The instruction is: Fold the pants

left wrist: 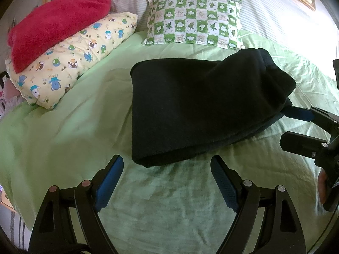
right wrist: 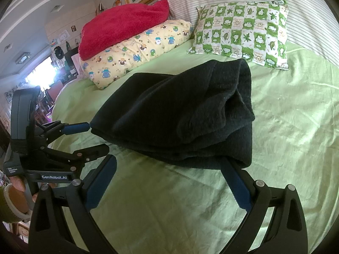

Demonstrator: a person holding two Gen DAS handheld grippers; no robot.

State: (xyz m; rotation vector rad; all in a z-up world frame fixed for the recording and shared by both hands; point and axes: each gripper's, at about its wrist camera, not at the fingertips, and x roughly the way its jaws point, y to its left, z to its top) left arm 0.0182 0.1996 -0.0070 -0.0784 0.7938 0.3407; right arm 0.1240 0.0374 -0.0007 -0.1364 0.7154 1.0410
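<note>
The black pants (left wrist: 201, 105) lie folded in a thick bundle on the green bed sheet (left wrist: 74, 116); they also show in the right wrist view (right wrist: 186, 114). My left gripper (left wrist: 167, 173) is open and empty, just in front of the bundle's near edge; it shows from the side in the right wrist view (right wrist: 95, 136), by the bundle's left edge. My right gripper (right wrist: 169, 169) is open, its right finger tip touching the bundle's near corner. In the left wrist view the right gripper (left wrist: 286, 124) sits at the bundle's right side.
A red towel (left wrist: 55, 25) lies on a yellow cartoon-print pillow (left wrist: 72, 63) at the back left. A green-and-white checked pillow (left wrist: 195, 23) leans on a striped headboard cushion (left wrist: 275, 10). Green sheet spreads around the pants.
</note>
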